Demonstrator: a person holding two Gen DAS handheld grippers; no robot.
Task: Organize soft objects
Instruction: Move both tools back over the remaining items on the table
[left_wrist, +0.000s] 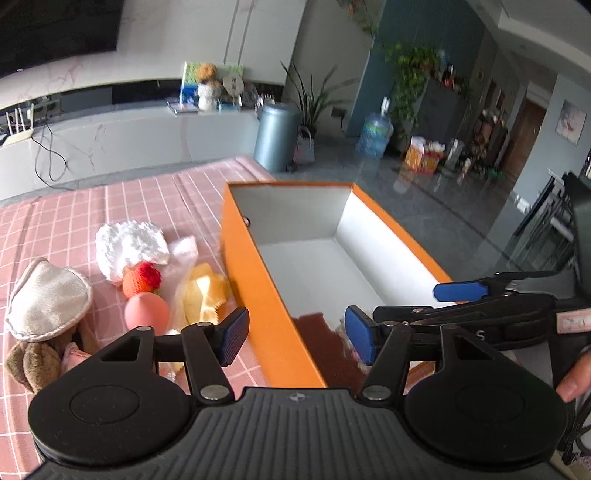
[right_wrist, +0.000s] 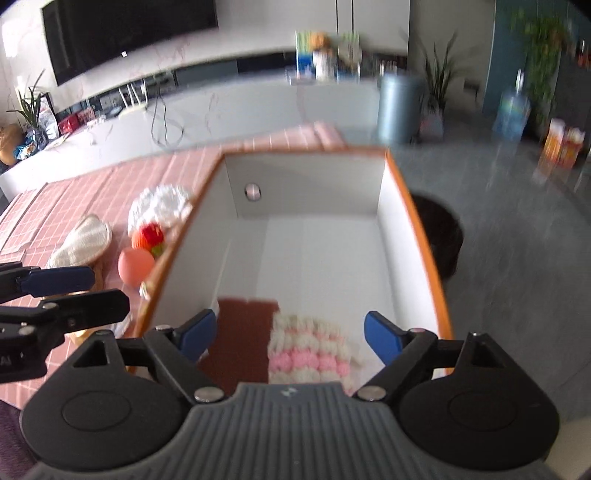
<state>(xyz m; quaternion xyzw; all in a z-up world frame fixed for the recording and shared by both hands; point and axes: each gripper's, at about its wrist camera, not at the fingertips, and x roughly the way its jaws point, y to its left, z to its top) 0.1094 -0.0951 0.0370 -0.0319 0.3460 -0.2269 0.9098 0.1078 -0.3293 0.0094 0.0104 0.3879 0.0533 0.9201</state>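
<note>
Soft toys (left_wrist: 144, 291) lie left of the orange box (left_wrist: 258, 295), nearer the open, empty left gripper (left_wrist: 295, 336); right gripper (right_wrist: 291, 334), open, seemingly hovers over the box.

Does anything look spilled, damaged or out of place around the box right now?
Nothing stands out. The orange box sits upright on the pink checked cloth, holding a brown cloth and a pink-and-white knitted piece. The remaining soft toys lie in a loose cluster beside it, unsorted but not spilled.

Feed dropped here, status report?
Both grippers open, empty. Brown cloth and pink-white knit in orange box. Nothing blocking.
</note>
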